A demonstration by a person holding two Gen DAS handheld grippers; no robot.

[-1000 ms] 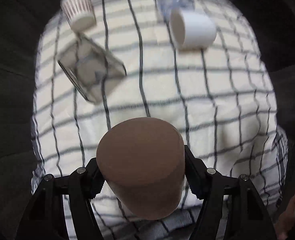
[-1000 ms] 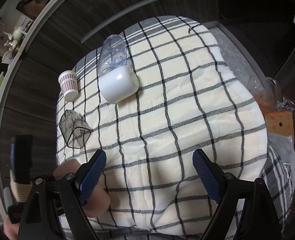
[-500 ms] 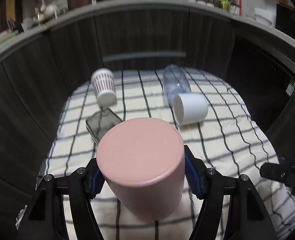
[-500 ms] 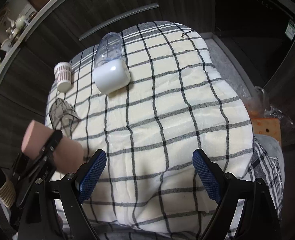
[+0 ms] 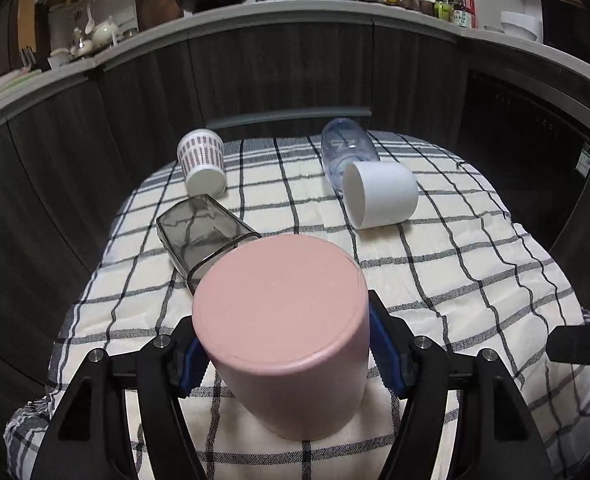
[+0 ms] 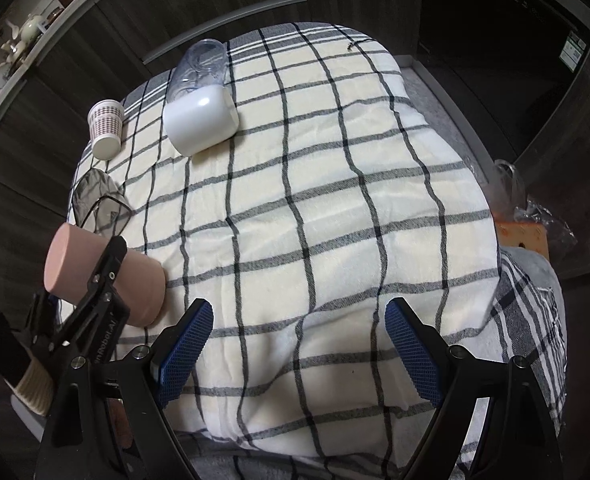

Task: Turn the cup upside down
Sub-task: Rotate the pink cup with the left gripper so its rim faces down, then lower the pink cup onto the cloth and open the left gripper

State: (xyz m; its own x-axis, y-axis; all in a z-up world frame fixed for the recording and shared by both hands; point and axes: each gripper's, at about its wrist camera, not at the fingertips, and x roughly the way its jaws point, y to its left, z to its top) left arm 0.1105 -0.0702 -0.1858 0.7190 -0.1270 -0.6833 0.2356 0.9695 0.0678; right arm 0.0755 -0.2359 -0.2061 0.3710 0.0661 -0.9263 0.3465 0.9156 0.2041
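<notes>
My left gripper (image 5: 283, 344) is shut on a pink cup (image 5: 283, 320), its flat base facing the camera. In the right wrist view the pink cup (image 6: 75, 256) is tilted, base up and to the left, its lower end at the checked cloth (image 6: 335, 200) near the front left edge. The left gripper (image 6: 103, 276) clamps its sides there. My right gripper (image 6: 299, 344) is open and empty above the front of the cloth.
A white cup (image 5: 379, 196) lies on its side at the back, against a clear bottle (image 5: 345, 148). A patterned paper cup (image 5: 201, 164) stands at the back left. A smoky clear container (image 5: 203, 236) lies just beyond the pink cup. Dark cabinets surround the table.
My left gripper has tilted up with the pink cup, from looking down at the cloth to looking along it. The cup has come down to the cloth's front left.
</notes>
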